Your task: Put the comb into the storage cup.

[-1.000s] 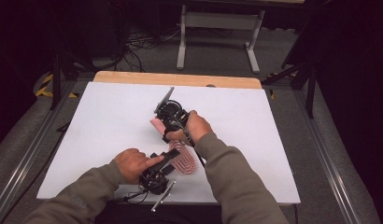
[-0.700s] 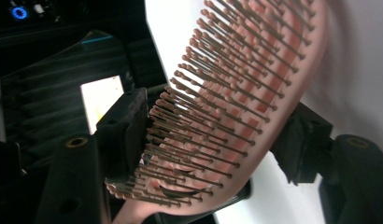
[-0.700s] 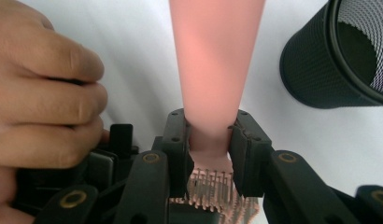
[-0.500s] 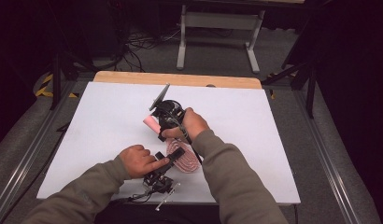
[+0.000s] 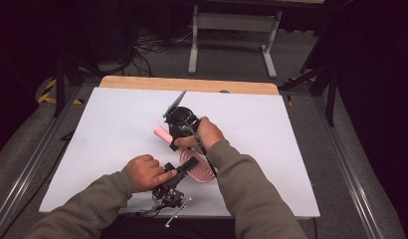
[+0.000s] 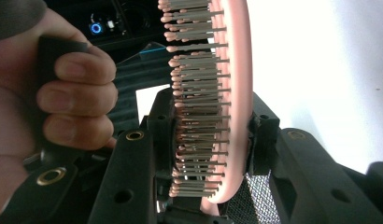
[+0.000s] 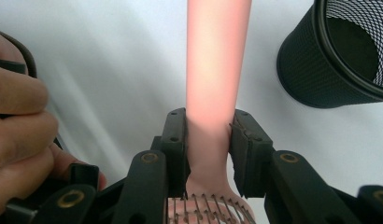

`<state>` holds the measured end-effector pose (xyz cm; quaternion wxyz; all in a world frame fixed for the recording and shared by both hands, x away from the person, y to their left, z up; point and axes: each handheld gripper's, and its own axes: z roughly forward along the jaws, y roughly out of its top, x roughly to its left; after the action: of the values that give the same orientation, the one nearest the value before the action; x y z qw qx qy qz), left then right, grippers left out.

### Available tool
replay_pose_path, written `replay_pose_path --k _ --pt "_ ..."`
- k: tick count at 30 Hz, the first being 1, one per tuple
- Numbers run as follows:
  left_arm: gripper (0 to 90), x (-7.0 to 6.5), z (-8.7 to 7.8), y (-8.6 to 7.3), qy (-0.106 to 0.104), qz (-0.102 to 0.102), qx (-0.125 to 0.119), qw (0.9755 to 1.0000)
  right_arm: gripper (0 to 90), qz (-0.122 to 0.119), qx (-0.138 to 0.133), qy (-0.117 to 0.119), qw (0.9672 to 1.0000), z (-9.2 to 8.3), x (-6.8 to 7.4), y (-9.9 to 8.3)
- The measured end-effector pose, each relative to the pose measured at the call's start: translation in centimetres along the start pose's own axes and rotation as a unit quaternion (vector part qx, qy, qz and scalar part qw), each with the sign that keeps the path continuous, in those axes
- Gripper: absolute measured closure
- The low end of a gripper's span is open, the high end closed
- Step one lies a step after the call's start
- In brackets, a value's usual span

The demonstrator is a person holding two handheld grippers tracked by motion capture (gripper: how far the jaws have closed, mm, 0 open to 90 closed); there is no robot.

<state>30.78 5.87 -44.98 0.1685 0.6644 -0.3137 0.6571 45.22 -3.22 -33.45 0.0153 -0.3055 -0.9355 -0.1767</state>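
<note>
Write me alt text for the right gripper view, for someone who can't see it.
The right tongs clamp the smooth pink handle of a hairbrush, which runs straight up the picture over a white table. The brush's bristles show at the bottom edge, a black mesh cup stands at upper right, and a hand's fingers curl in at left.

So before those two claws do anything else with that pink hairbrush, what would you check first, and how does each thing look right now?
1. Right claw shut on the hairbrush at the handle: ok.
2. Left claw has just been closing; it is shut on the brush head, one jaw against the bristles, the other against the pink back: ok.
3. Black mesh cup stands close beside the handle, apart from it: ok.
4. Cup's inside free of other things: cannot tell, it is dark.
5. Hairbrush lifted off the white table: cannot tell.
</note>
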Motion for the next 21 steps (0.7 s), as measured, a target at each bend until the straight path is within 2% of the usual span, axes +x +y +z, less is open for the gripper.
replay_pose_path --k 5,7,8,10,11,12,13,15,17,18,21 --pt "63.9 0.2 -0.3 0.1 0.006 -0.006 -0.004 1.0 66.3 0.002 -0.009 0.007 0.9999 -0.2 -0.2 -0.3" --pt "64.0 0.2 -0.5 0.2 0.01 -0.003 -0.001 0.9999 60.0 0.007 -0.012 0.003 0.9999 -0.2 -0.2 -0.3" --pt "64.0 0.2 -0.6 0.3 0.011 -0.005 -0.003 0.9999 62.9 0.003 -0.016 0.015 0.9998 -0.3 -0.3 -0.4" --pt "64.0 0.3 -0.7 0.5 0.015 -0.018 -0.016 0.9996 60.1 0.001 -0.016 0.014 0.9998 -0.2 -0.2 -0.4" --pt "64.0 0.3 -0.7 0.6 0.021 -0.012 -0.019 0.9995 52.5 0.003 -0.022 0.011 0.9997 -0.3 -0.2 -0.4" --pt "64.0 0.5 -0.8 0.6 0.017 -0.014 -0.018 0.9996 45.4 0.009 -0.026 0.01 0.9996 -0.4 -0.2 -0.4" --pt "64.0 0.4 -0.8 0.6 0.02 -0.021 -0.019 0.9994 42.5 0.011 -0.033 0.001 0.9994 -0.6 -0.4 -0.4" --pt "64.1 0.4 -0.8 0.5 0.021 -0.026 -0.023 0.9992 41.2 0.019 -0.053 0.004 0.9984 -1.3 -0.9 -0.7" --pt "64.0 0.5 -0.9 0.5 0.013 -0.02 -0.013 0.9996 39.2 0.017 -0.063 0.002 0.9978 -1.7 -1.1 -0.9" --pt "64.0 0.3 -0.9 0.4 0.012 -0.027 -0.011 0.9995 38.4 0.019 -0.07 -0.004 0.9973 -2.0 -1.2 -1.1" --pt "64.0 0.3 -1.0 0.4 0.014 -0.024 -0.007 0.9996 36.7 0.024 -0.088 -0.007 0.9958 -2.7 -1.5 -1.5"
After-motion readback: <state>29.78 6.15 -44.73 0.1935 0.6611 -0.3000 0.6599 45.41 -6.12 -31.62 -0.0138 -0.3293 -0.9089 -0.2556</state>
